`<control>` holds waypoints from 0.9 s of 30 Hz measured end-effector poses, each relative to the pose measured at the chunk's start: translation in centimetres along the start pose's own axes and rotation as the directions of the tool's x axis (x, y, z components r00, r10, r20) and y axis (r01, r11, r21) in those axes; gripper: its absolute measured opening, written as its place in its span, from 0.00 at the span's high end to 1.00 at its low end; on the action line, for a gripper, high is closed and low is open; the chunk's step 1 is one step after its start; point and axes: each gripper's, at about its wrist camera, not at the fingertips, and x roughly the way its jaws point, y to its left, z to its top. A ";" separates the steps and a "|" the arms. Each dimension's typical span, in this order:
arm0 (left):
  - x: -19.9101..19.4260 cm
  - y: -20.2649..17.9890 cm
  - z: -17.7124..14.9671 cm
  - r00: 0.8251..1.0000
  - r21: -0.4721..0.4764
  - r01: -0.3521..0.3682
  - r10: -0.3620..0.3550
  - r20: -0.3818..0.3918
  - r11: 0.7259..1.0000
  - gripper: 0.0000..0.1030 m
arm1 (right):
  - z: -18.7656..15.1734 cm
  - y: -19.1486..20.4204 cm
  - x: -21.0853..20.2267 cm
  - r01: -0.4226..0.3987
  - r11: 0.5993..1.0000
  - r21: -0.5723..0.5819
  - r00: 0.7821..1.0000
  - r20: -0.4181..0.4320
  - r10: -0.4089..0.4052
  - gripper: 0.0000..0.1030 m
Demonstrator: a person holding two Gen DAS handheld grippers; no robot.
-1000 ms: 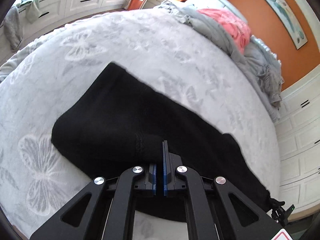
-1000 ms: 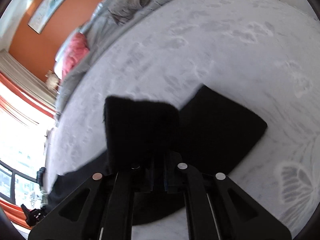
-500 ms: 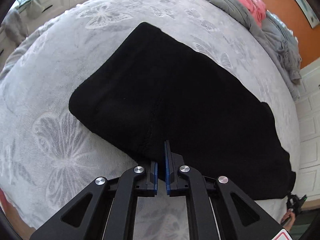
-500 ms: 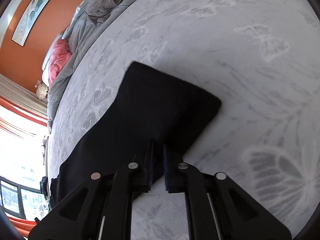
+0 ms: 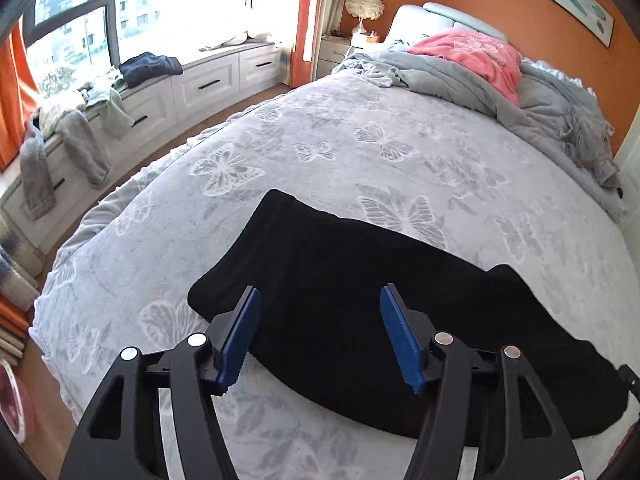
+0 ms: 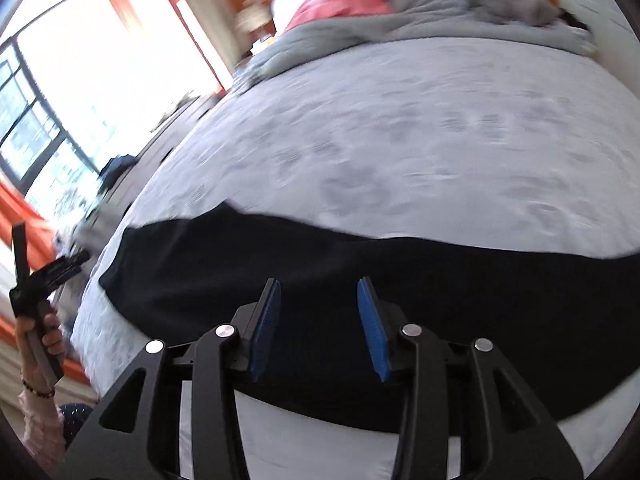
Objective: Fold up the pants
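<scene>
The black pants (image 5: 360,280) lie folded and flat on the grey butterfly bedspread (image 5: 360,152) of the bed, across the lower middle of both views. The left claw (image 5: 320,320) has just been opening and now stands wide above the near edge of the pants, with nothing between its blue pads (image 5: 240,336). The right claw (image 6: 318,312) has also just been opening, less wide, and holds nothing; at the lower left of the right wrist view a hand (image 6: 40,344) grips the left claw's handle.

Grey butterfly bedspread (image 5: 360,148) covers the bed. Pink pillow (image 5: 476,54) and grey blanket (image 5: 532,108) lie at the headboard. Clothes (image 5: 148,66) lie on the window bench.
</scene>
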 end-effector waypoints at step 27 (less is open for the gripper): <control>4.9 -4.7 -4.1 0.996 0.238 -0.001 0.021 -0.082 0.971 0.38 | 3.4 11.5 18.9 0.165 0.935 -0.313 0.977 -0.077 -0.199 0.90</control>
